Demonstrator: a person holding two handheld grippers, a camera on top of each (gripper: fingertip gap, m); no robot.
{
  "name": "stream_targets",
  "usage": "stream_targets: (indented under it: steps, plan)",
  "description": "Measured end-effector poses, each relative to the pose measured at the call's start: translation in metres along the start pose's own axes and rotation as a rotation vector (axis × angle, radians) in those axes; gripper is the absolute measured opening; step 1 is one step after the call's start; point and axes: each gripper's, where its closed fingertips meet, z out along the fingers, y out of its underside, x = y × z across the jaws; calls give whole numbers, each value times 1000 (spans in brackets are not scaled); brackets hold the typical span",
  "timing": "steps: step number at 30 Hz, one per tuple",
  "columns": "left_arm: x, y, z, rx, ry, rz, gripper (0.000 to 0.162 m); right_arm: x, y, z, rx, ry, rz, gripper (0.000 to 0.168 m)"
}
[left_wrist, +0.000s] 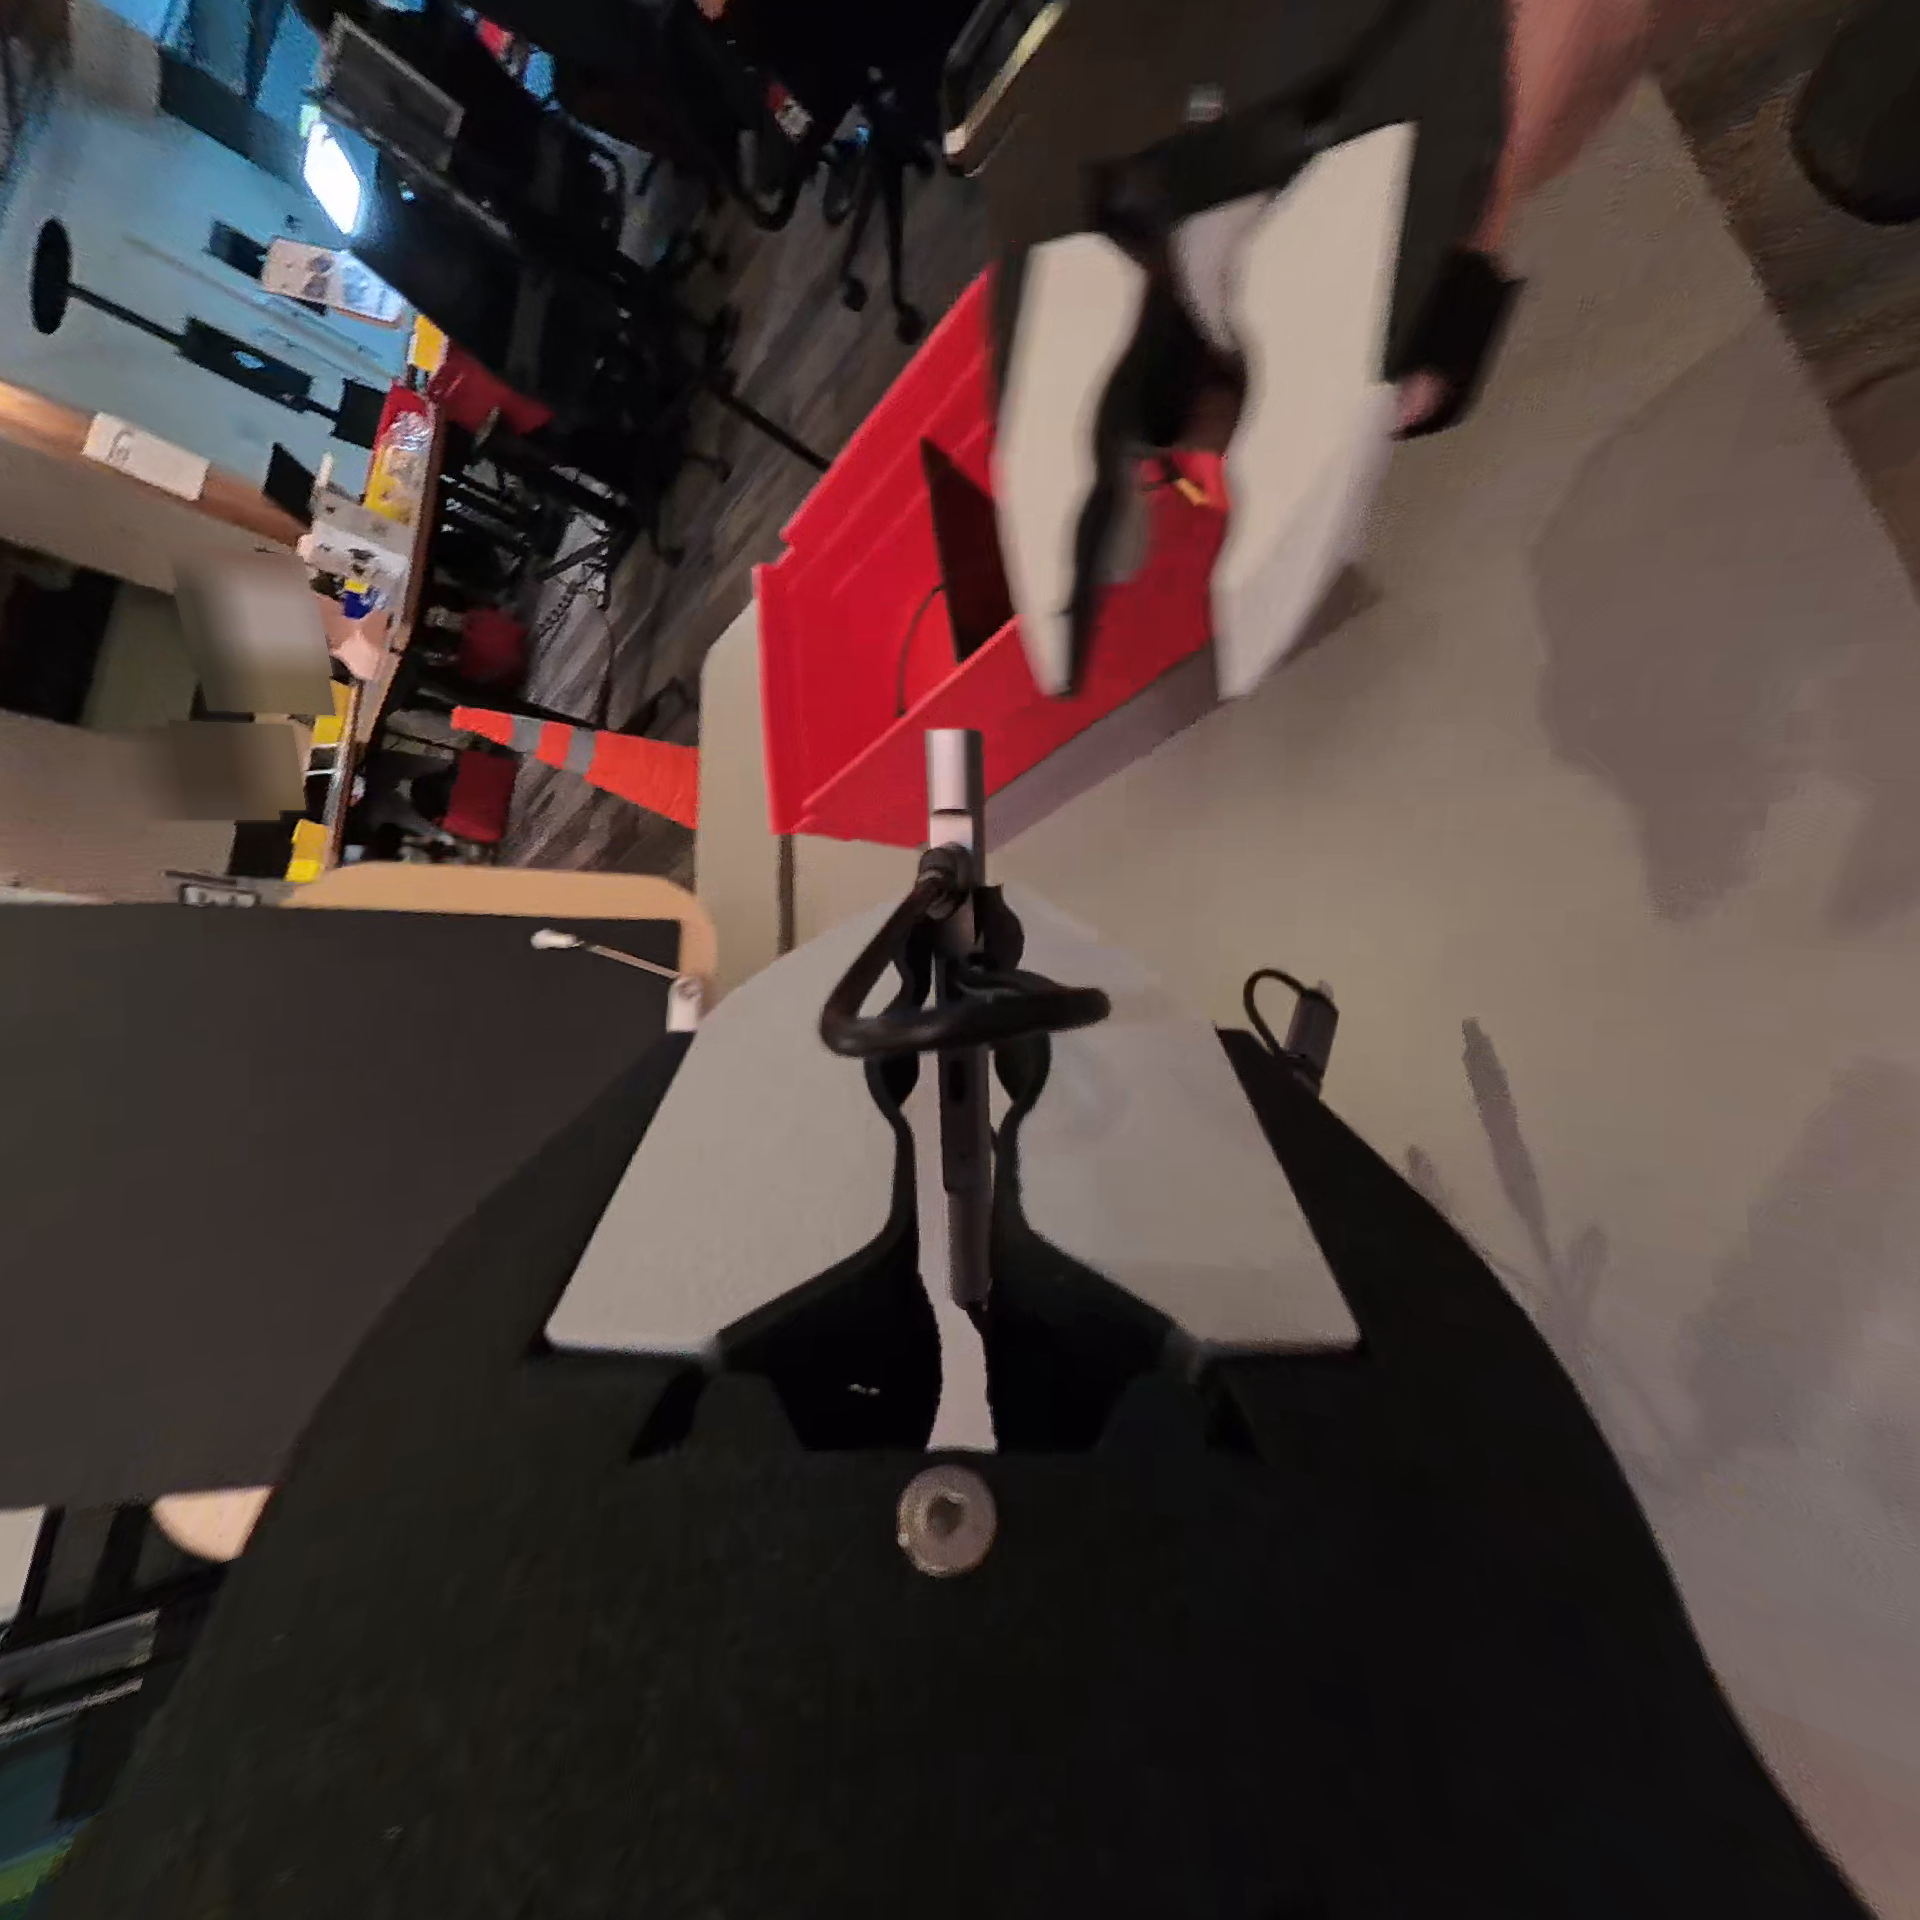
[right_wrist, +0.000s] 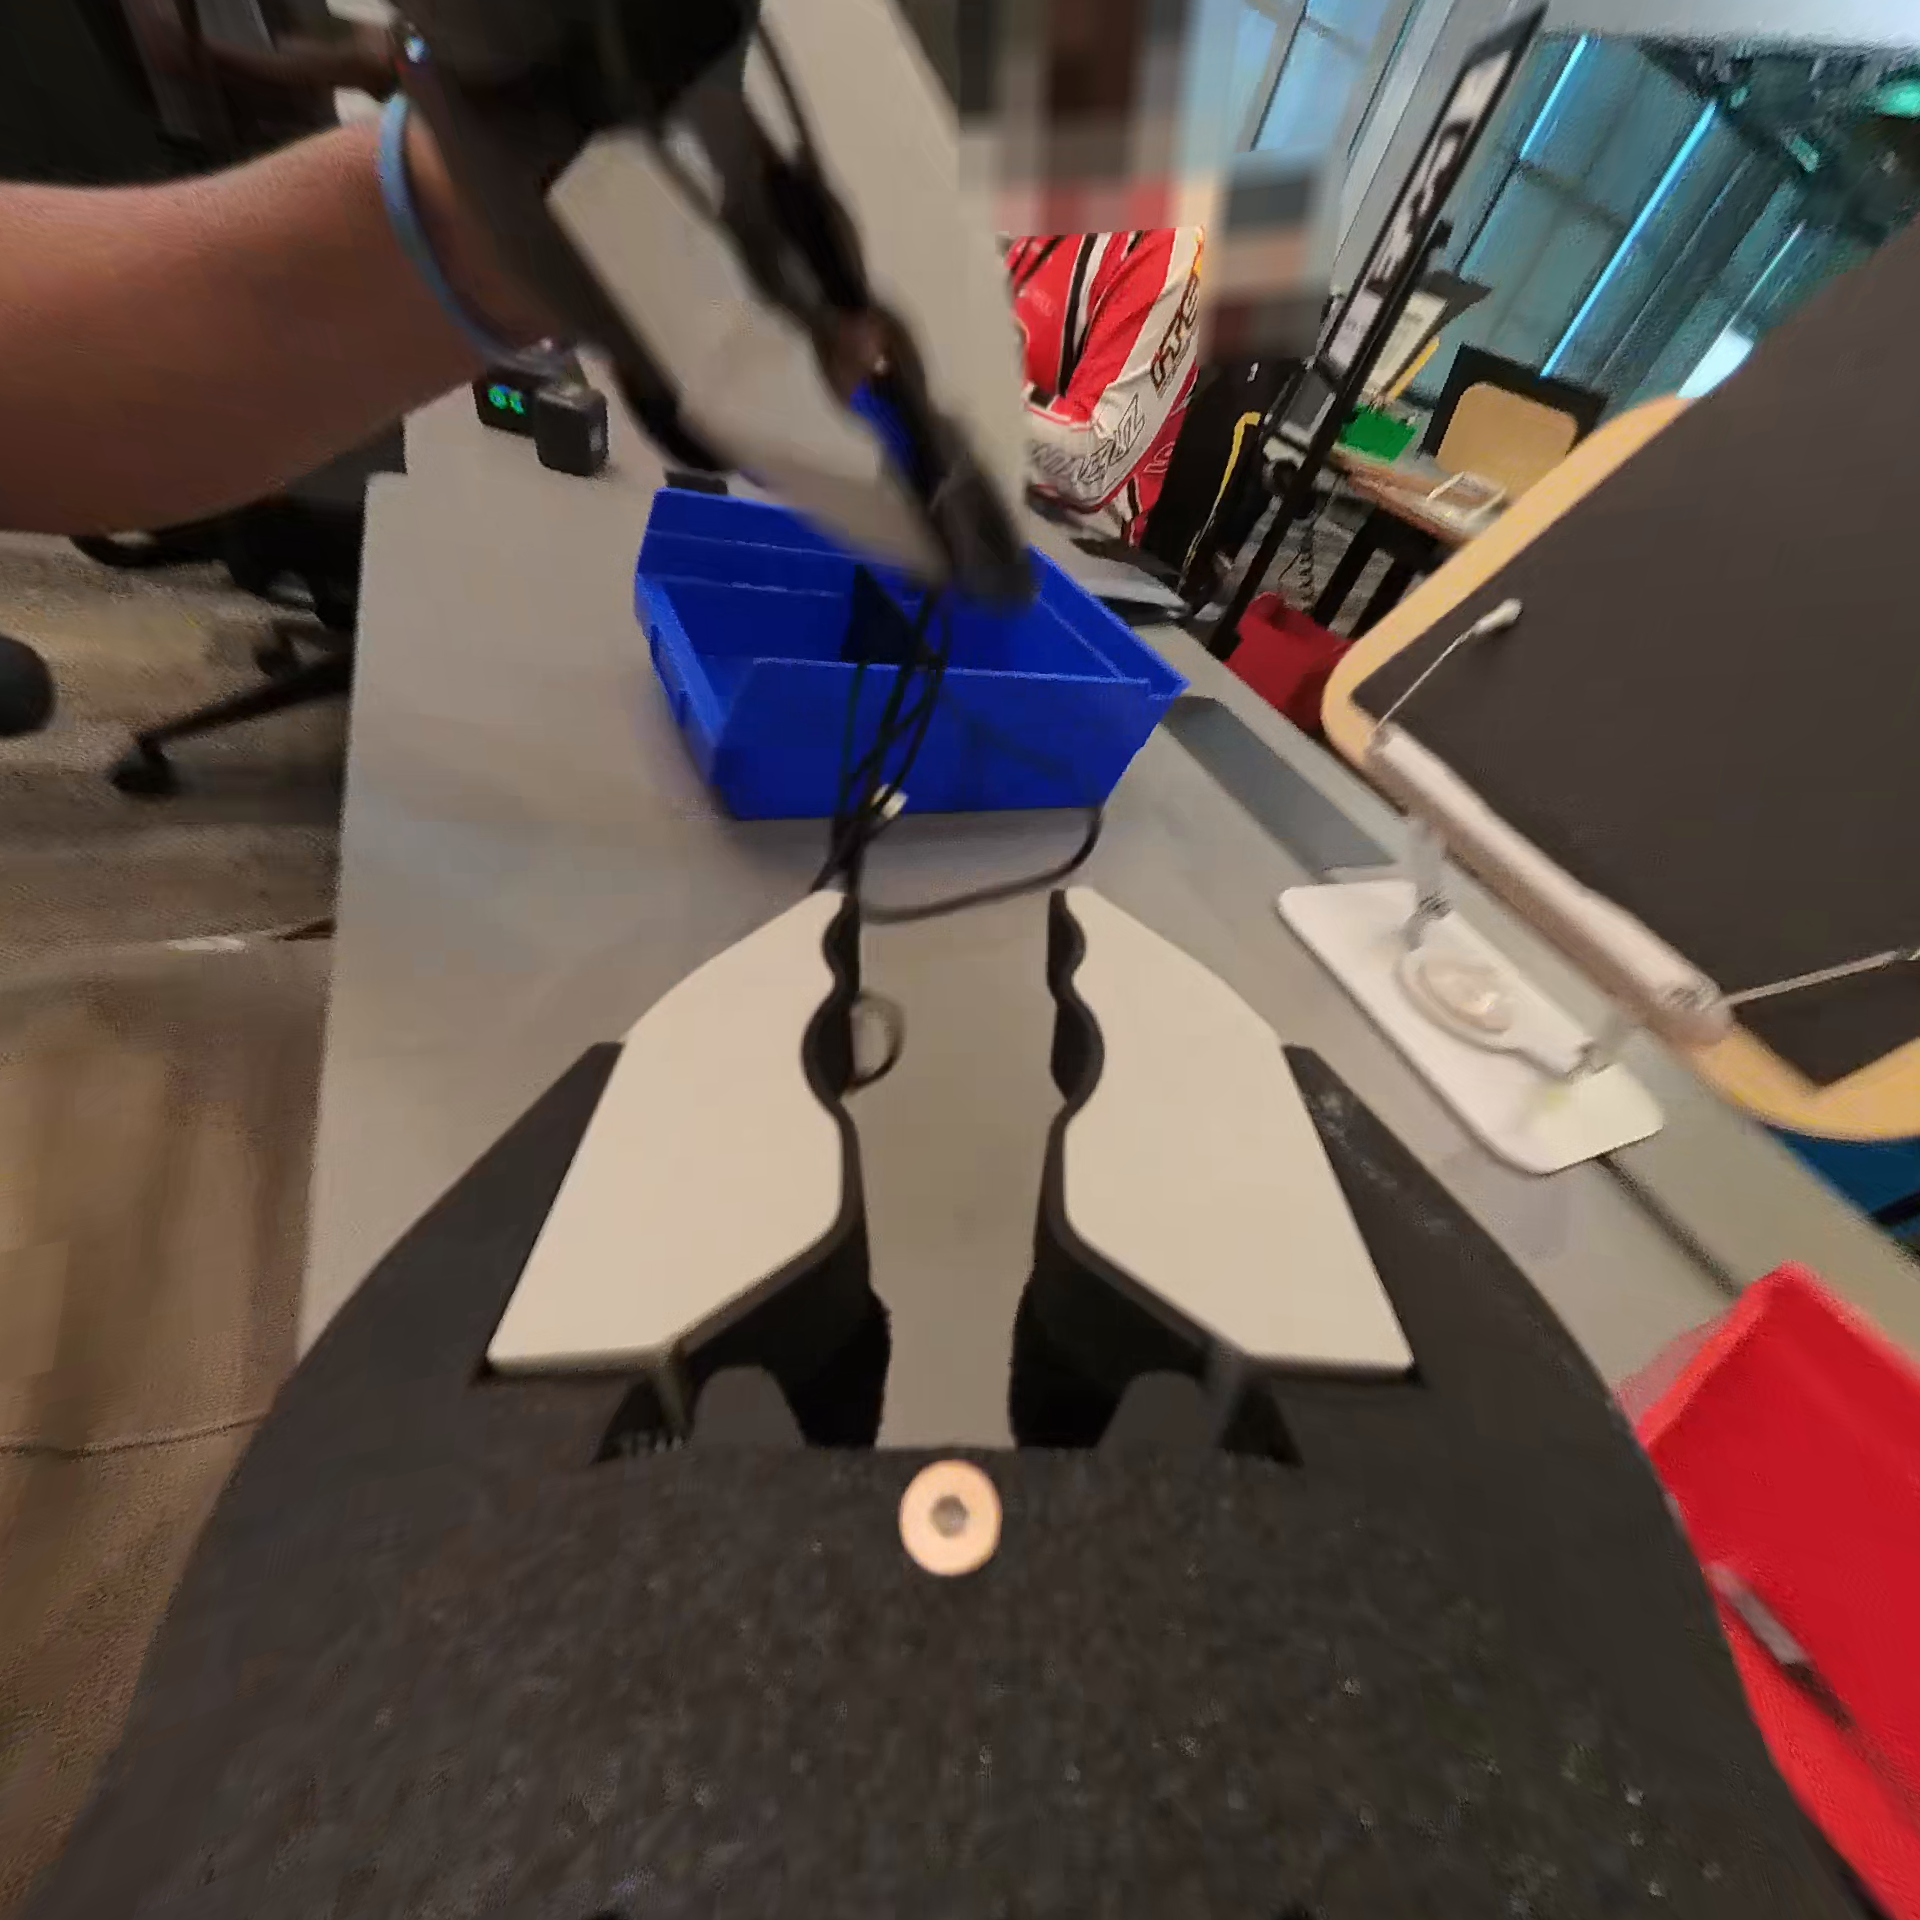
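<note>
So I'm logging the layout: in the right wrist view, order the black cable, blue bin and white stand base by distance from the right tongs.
1. Black cable, at the fingertips.
2. White stand base, right.
3. Blue bin, ahead.

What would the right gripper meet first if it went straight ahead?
Probably the black cable hanging from the left gripper, which crosses just beyond the open right gripper. Behind it stands the blue bin. Depth is unclear.

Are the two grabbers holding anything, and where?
The left gripper pinches a cable's plug along its slim body. The right gripper holds nothing.
</note>
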Motion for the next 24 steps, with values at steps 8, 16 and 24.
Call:
stream_targets:
  steps: [8, 16, 24]
  plan:
    - [42, -8, 19, -14, 69, -7, 9, -22, -8, 14, -39, -56, -249, 28]
    - [51, 1, 23, -78, 48, -51, 10, -24, 0, 23, -104, -15, -422, 9]
    - [62, 3, 12, 20, 12, -203, 5, -25, 22, 29, -126, 5, -436, 9]
